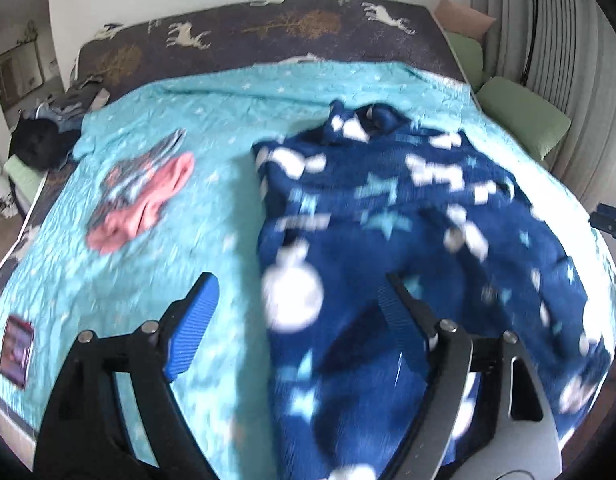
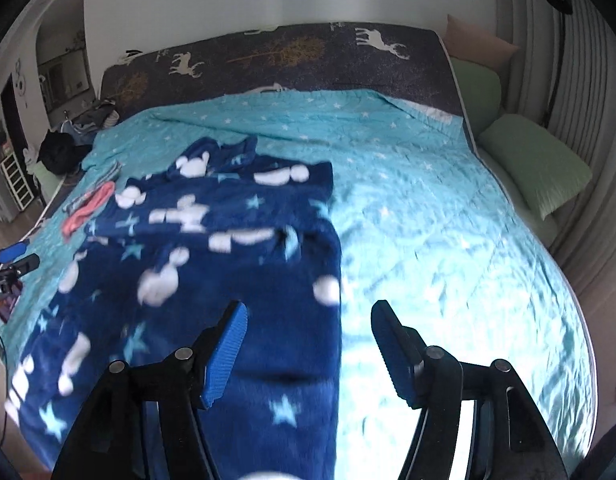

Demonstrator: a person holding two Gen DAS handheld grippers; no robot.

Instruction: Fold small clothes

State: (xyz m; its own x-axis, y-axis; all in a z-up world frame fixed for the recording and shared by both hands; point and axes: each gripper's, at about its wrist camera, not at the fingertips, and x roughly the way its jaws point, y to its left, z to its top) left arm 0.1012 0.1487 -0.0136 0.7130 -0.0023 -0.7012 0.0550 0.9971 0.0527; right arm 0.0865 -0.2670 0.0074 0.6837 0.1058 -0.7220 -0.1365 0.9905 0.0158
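Observation:
A dark blue fleece garment (image 1: 408,240) with white shapes and pale stars lies spread on the turquoise star quilt (image 1: 168,264). My left gripper (image 1: 300,308) is open above the garment's left edge, one finger over the quilt, one over the fleece. In the right wrist view the same garment (image 2: 196,264) lies left of centre. My right gripper (image 2: 308,340) is open above its right edge. Both grippers are empty. A pink and grey small garment (image 1: 144,200) lies crumpled to the left; it also shows in the right wrist view (image 2: 88,208).
The quilt (image 2: 448,240) covers a bed with a dark deer-print sheet (image 1: 268,36) at the far end. Green pillows (image 2: 540,176) lie off the right side. Dark clothes (image 1: 44,140) are piled at the far left. A small dark card (image 1: 16,348) lies near left.

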